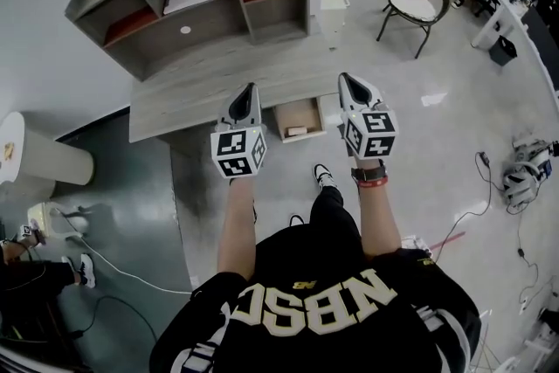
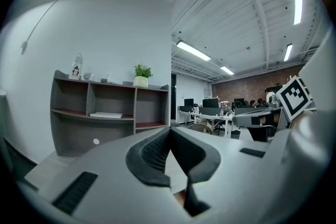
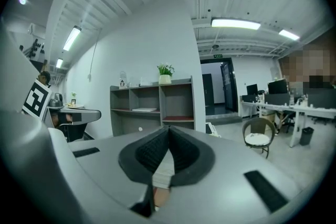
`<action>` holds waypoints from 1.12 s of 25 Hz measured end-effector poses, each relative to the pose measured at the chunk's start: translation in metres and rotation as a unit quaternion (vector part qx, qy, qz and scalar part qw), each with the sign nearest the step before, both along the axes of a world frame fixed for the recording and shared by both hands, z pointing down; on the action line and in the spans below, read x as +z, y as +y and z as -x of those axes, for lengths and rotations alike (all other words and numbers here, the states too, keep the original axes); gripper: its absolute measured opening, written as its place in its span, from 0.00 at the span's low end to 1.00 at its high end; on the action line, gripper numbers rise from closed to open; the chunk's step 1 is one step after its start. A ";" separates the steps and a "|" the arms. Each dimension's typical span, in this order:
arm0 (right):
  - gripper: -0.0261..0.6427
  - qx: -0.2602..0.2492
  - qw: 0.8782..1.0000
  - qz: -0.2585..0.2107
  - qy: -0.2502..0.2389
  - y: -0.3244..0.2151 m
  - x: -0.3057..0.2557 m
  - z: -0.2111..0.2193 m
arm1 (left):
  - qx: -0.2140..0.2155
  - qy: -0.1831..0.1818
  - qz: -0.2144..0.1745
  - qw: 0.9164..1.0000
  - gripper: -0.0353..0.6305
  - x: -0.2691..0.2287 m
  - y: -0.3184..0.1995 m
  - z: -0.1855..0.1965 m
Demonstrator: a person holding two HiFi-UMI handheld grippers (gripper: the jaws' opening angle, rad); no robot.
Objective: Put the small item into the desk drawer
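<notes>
Open desk drawer [image 1: 293, 113] beneath the desk [image 1: 201, 87], containing the small item [image 1: 297, 132], a pale, flat oblong lying toward the drawer's near end. Left gripper [image 1: 251, 88] and right gripper [image 1: 344, 79] both closed on nothing, held above the desk.

Open drawer [image 1: 295, 113] unobstructed; chair [image 1: 417, 0] well apart.

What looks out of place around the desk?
Only the drawer under the desk: it stands pulled open, with a small item lying inside. Nothing looks spilled, tipped or damaged.
</notes>
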State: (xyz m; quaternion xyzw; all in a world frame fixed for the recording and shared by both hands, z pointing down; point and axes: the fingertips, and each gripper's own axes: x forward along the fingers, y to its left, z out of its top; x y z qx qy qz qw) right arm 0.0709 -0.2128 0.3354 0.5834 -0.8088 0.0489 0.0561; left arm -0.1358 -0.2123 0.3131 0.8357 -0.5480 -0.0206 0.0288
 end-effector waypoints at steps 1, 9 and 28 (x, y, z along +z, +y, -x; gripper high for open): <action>0.05 0.002 1.000 -0.003 -0.001 0.004 -0.001 0.000 | -0.004 -0.002 -0.003 1.000 0.07 -0.001 0.003 0.003; 0.05 0.007 1.000 -0.025 -0.003 0.027 -0.010 0.000 | -0.030 -0.018 -0.014 0.999 0.07 0.001 0.023 0.019; 0.05 -0.028 1.000 0.008 -0.009 0.012 0.017 0.012 | -0.050 -0.020 0.003 0.999 0.07 0.029 0.022 0.022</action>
